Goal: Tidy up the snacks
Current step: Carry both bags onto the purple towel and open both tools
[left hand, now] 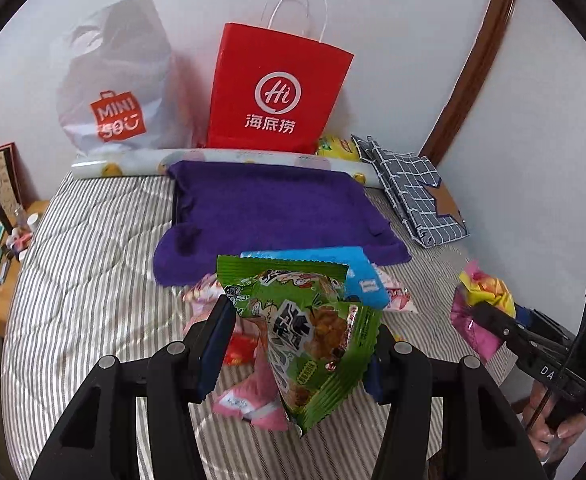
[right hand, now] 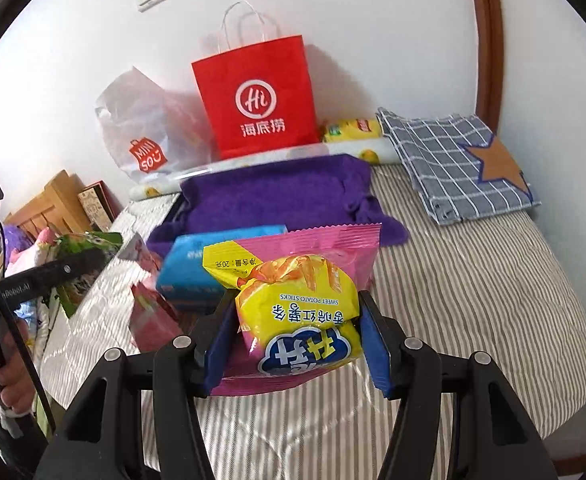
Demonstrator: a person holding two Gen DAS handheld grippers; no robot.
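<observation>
Left gripper closed on green snack packet, jaws pinching its puffed body from both sides, packet lifted clear above striped bed cover. Below and beyond it, near the middle of the bed: loose pink packets, a small red packet, a blue pack. Purple cloth-lined tray further back toward the head edge, red Haidilao paper bag and Miniso plastic bag standing against the wall. Right gripper likewise closed, jaws squeezing pink-and-yellow sweet potato sticks packet, held upside down, off the cover. Folded checked cloth at the far right corner.

Both packets judged light, air-filled, crinkly and slippery; contents likely brittle, so gentle squeeze wanted. Best grip probably across the pillowed middle or along a crimped end seam, not on a corner. Likely destination the tray, though uncertain.
</observation>
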